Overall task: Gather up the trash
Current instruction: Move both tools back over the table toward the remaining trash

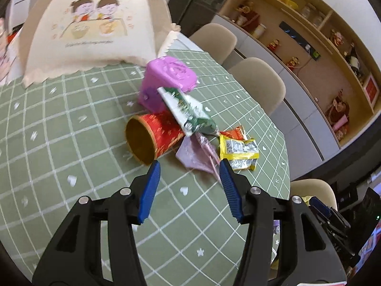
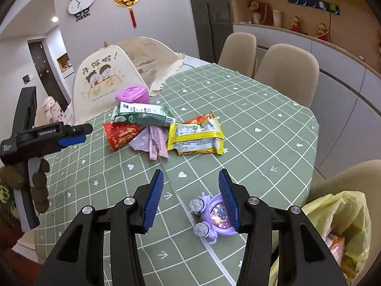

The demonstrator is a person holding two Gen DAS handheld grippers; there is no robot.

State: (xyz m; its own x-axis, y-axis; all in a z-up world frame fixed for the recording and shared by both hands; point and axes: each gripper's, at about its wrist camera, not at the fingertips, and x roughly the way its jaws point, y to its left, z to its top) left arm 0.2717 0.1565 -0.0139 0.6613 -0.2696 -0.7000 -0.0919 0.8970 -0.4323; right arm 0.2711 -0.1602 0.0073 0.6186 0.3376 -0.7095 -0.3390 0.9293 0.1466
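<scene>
Green checked cloth covers the table [image 2: 273, 109], with beige chairs along the far side and a shelf wall behind. Trash lies in one loose heap near the middle: a red cup [image 1: 152, 138] on its side with its mouth toward my left gripper [image 1: 189, 166], a green carton [image 1: 190, 112] leaning across it against a purple box [image 1: 166, 81], a lilac wrapper [image 1: 195, 153] just beside the cup, and a yellow packet [image 1: 239, 153] at the right of the heap. My left jaws stand released with nothing between them, their tips just short of the cup's rim and the lilac wrapper. My right gripper [image 2: 190, 176] is also released and empty, well back from the heap, above a purple toy [image 2: 212, 217] that I judge is not trash. A yellow bag [image 2: 343, 217] with refuse inside hangs off the table edge at my right. Step in hand, as I judge it: approach for a pickup. Next move calls for lowering the left jaws over the lilac wrapper or the cup's rim, clenching on one item only, then carrying it to the bag without dragging the carton.
</scene>
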